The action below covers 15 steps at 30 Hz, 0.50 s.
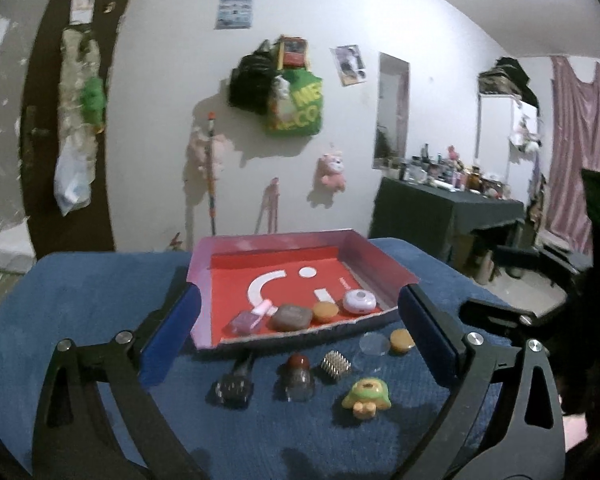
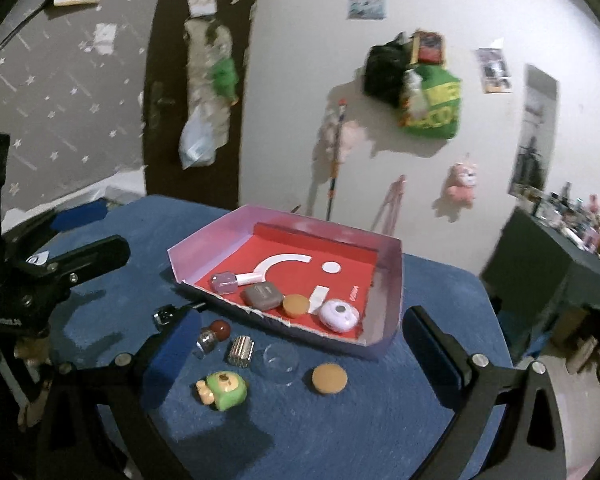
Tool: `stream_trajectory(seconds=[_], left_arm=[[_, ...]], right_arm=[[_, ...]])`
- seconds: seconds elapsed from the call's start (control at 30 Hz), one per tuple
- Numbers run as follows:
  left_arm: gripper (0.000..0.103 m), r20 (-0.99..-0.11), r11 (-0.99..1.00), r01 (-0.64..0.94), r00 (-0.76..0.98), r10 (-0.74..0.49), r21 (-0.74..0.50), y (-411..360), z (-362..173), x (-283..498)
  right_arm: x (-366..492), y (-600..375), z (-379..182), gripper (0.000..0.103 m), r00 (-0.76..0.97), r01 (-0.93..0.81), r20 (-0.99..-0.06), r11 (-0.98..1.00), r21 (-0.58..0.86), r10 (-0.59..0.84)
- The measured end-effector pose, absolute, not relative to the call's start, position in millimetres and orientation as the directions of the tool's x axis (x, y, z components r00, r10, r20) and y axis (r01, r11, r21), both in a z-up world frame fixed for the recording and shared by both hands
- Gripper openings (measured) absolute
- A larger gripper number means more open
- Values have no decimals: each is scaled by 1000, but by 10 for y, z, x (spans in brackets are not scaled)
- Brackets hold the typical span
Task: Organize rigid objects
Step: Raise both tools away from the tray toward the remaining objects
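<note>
So the blue cloth-covered worktop [image 2: 340,432] carries a shallow cardboard tray with a red floor and pale purple walls [image 2: 392,280]. Along the tray's near edge sit a purple nail polish bottle [image 2: 225,282], a grey-brown rounded case [image 2: 262,295], a small tan disc [image 2: 295,304] and a white-lilac round gadget [image 2: 339,314]. Loose in front: a green cartoon toy [image 2: 223,391], a clear round lid [image 2: 281,358], a second tan disc [image 2: 329,378], a ribbed metal piece [image 2: 240,351] and a red-capped glass bottle [image 2: 213,335] (blurry). Left gripper [image 1: 300,332] and right gripper [image 2: 300,352] both hover with fingers spread, holding nothing.
</note>
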<state>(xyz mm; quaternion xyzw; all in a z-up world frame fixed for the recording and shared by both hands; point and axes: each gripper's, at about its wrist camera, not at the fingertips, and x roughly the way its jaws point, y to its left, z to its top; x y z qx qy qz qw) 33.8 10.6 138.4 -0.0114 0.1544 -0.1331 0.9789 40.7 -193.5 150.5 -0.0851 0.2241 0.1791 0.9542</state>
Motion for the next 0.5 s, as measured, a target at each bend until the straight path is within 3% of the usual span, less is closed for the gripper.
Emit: stream_trajectory(seconds=[0.3,0.5], left_arm=[[101,-369,969,229,896,-247,-94,136,1080,274],[101,-343,968,235,905,-252,-90,118,1110,95]], right_arm=[[118,-2051,1177,103,834,-326,-467,945,15,295],[-94,-2171,1321,103,866,-286,-430,958,-5,256]])
